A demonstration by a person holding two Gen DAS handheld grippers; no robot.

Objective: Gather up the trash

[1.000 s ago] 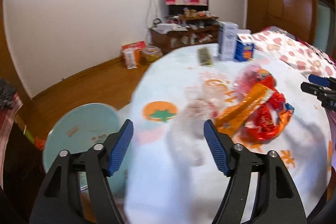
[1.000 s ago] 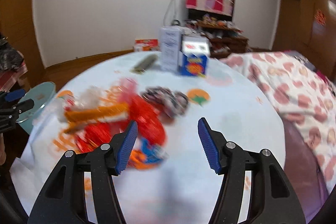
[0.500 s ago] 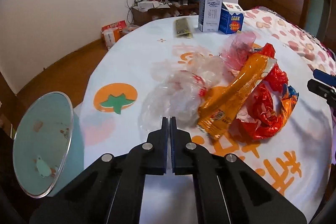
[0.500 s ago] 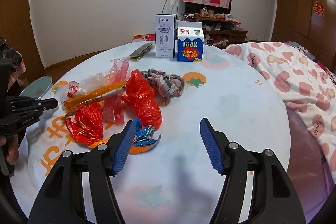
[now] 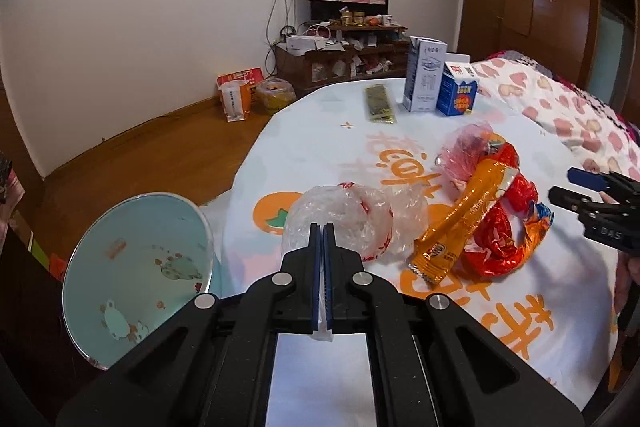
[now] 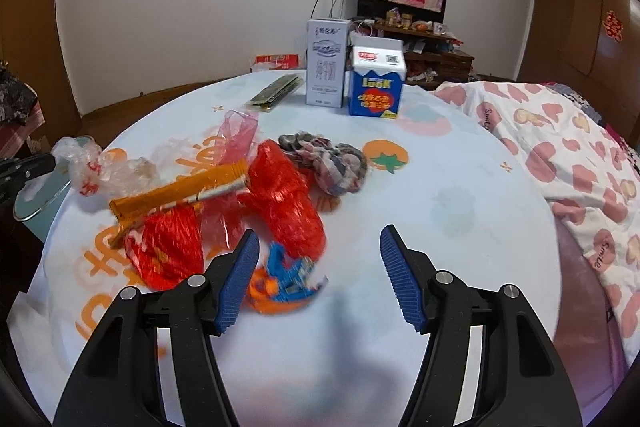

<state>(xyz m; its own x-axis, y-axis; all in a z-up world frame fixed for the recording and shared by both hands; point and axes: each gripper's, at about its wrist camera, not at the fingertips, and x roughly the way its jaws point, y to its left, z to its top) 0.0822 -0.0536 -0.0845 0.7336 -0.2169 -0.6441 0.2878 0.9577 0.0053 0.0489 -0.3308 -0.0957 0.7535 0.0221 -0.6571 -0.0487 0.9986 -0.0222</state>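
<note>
Bare tablecloth (image 6: 460, 227) right of the wrapper pile (image 6: 280, 203); cartons (image 6: 348, 75) behind.

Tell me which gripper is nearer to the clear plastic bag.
Left. The left gripper is shut on the clear plastic bag's edge. The right gripper is open over the blue-orange wrapper, beyond the red wrappers.

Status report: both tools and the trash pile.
Left tool shut on clear plastic bag. Right tool open, over blue-orange wrapper. Bin beside table, nothing in the way.

"LOOK" on blue carton (image 6: 376, 89)
</note>
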